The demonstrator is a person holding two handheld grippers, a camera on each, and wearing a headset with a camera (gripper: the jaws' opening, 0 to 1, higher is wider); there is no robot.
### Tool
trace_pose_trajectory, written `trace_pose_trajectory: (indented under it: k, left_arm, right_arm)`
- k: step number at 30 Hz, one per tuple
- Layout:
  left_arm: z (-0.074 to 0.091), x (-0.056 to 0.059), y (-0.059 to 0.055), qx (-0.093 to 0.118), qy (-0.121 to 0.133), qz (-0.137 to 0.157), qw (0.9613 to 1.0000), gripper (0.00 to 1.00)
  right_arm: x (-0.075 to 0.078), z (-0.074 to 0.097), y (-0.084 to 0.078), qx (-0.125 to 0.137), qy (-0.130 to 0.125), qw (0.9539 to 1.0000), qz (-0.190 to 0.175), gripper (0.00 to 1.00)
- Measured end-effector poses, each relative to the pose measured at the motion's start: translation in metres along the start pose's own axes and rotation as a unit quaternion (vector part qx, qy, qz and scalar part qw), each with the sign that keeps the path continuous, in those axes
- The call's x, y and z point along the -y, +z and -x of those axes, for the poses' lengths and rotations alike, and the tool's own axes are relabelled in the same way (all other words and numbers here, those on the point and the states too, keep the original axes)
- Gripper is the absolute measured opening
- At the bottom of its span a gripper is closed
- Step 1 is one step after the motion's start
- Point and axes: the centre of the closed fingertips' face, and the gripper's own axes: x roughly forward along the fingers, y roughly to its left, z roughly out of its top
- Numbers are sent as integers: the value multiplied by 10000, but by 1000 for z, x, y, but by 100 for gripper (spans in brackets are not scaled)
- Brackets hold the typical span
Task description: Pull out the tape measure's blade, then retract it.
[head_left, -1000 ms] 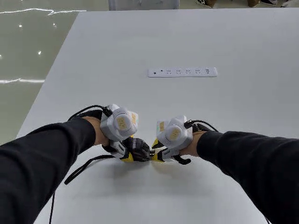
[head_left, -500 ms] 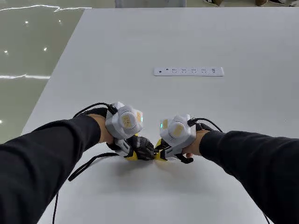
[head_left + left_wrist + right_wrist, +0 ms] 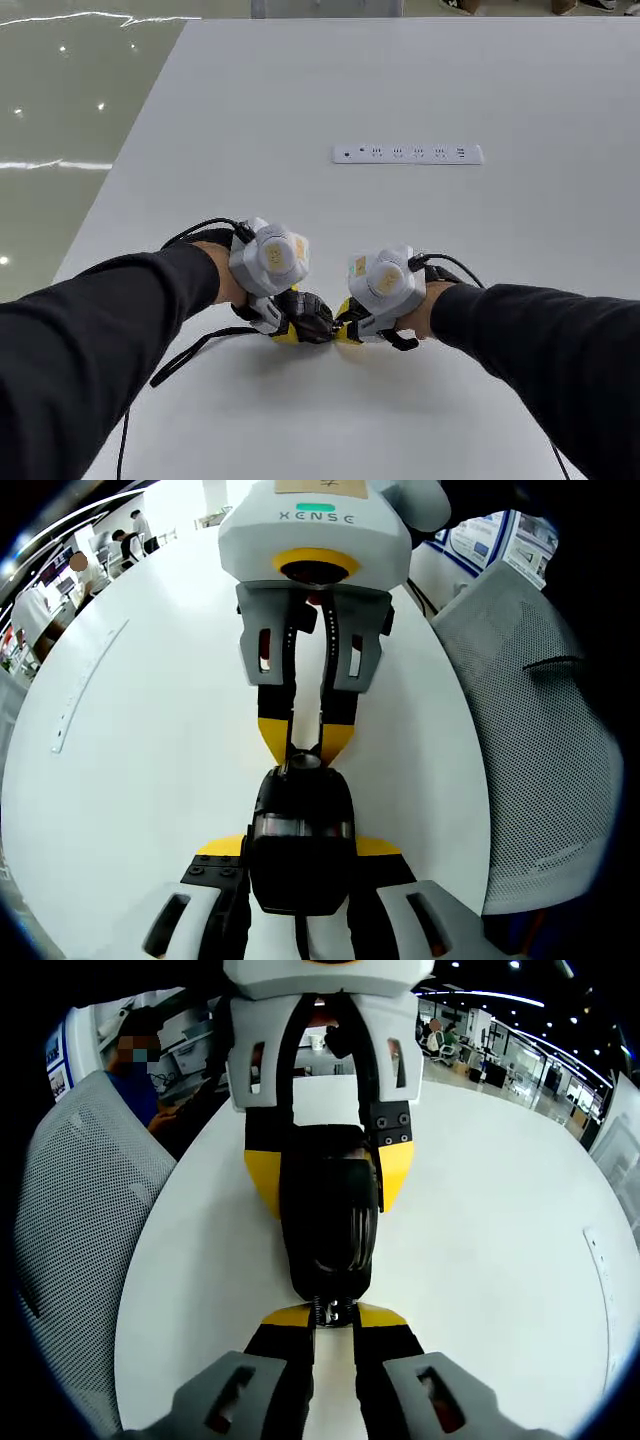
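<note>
A black tape measure (image 3: 308, 318) lies low over the white table (image 3: 400, 80), between my two grippers. My left gripper (image 3: 284, 330) is shut on its body (image 3: 300, 845), yellow fingertips (image 3: 222, 845) on both sides. From the opposite side my right gripper (image 3: 346, 332) meets it, jaws pinched together on the small metal blade hook (image 3: 335, 1309) at the case's mouth. In the right gripper view the case (image 3: 330, 1210) stands straight ahead of my right gripper (image 3: 335, 1318), clamped by the left gripper (image 3: 330, 1175). No length of blade shows outside the case.
A white power strip (image 3: 407, 154) lies farther out on the table. A black cable (image 3: 190, 350) trails from the left gripper toward the near left edge. A grey mesh chair (image 3: 530, 730) stands behind me. Glossy floor (image 3: 60, 120) lies left of the table.
</note>
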Motion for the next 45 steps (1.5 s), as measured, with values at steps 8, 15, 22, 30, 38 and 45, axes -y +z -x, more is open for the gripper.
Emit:
trace_pose_trajectory:
  k: [8, 15, 22, 30, 38, 45]
  left_arm:
    - [0, 1, 0, -22, 30, -49, 10000, 33]
    - [0, 0, 0, -31, 27, -55, 10000, 33]
    - [-1, 0, -1, -44, 32, -49, 10000, 33]
    - [-1, 0, -1, -39, 37, -34, 10000, 33]
    - [-1, 0, 0, -27, 31, -32, 10000, 33]
    - [-1, 0, 0, -18, 48, -34, 10000, 33]
  right_arm:
    - [0, 1, -1, -35, -3, 10000, 33, 10]
    - [-1, 5, -8, -76, -40, 10000, 11, 10]
    - [-1, 7, -12, -120, -68, 9999, 16, 10]
    - [0, 11, -17, -153, -70, 9998, -40, 10]
    - [-1, 15, -21, -176, -91, 9998, -56, 10]
    - [-1, 19, -25, -209, -114, 9997, -35, 10]
